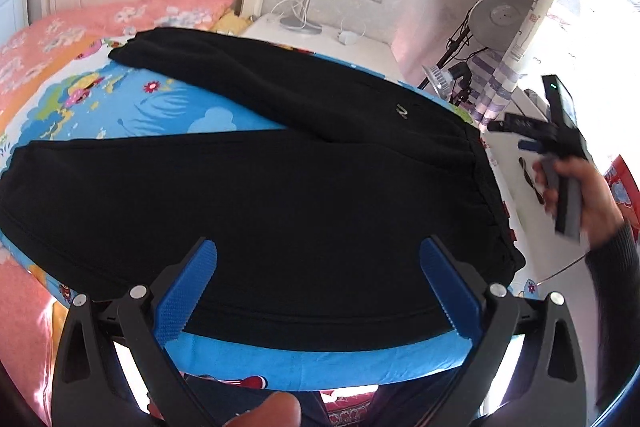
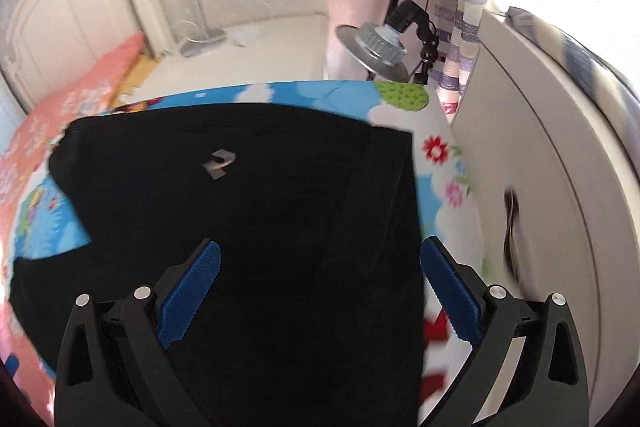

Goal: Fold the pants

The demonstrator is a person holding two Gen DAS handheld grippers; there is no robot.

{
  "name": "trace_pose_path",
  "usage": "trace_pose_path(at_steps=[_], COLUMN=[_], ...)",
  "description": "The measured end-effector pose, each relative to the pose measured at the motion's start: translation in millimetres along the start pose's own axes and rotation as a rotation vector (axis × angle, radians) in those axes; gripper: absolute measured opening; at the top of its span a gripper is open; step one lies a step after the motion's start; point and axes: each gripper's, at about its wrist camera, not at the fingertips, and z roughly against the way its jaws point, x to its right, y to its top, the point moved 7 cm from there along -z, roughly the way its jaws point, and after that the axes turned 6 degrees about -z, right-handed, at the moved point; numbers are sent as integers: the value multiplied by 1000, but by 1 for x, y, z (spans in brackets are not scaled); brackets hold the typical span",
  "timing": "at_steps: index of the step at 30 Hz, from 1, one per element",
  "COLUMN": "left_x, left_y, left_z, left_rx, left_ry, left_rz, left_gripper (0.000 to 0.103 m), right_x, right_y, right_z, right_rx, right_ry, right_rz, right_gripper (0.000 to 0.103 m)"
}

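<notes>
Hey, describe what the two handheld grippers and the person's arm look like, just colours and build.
Both match: the left gripper and right gripper have black plastic linkage arms with round silver pivot bolts and blue textured finger pads. Seen from the left wrist camera, the right gripper has a black body with a small green light and a grey handle. The right hand wears a dark knit sleeve.

The right gripper (image 1: 516, 137) was smeared by motion in the left wrist view, so its jaws could not be judged there. The pants (image 2: 260, 227) were cut off at the right wrist view's lower edge, and the logo (image 2: 219, 164) was blurred.
</notes>
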Motion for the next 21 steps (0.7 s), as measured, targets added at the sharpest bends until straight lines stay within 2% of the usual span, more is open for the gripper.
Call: trace_pose_path(at_steps=[3, 5, 7, 9, 12, 13, 16, 18, 20, 21], left_x=[-13, -24, -35, -47, -59, -62, -67, -65, -62, -61], left_y=[-2, -3, -2, -2, -2, -1, 2, 5, 11, 14], left_z=[-9, -14, -18, -23, -31, -33, -43, -48, -52, -53], left_rx=[-26, -45, -58, -71, -94, -100, -117, -125, -125, -123], left_ry=[14, 29, 46, 67, 87, 91, 98, 93, 85, 83], left_rz=[10, 25, 40, 54, 71, 76, 82, 81, 72, 64], left_gripper=[101, 101, 101, 101, 101, 101, 101, 101, 101, 101], right_x=[17, 27, 38, 44, 48, 49, 45, 42, 38, 36], right_y=[27, 38, 49, 55, 57, 59, 65, 66, 70, 71], right_z=[-43, -71, -92, -109, -125, -128, -134, -136, -132, -127], right_rx=[-61, -107, -133, -157, -191, -193, -221, -231, -227, -222], right_ry=[-37, -71, -88, -96, -64, -36, 32, 33, 41, 57], right_rz=[40, 70, 77, 95, 122, 121, 92, 102, 129, 138], right_gripper=[93, 86, 85, 85, 83, 80, 63, 61, 51, 43])
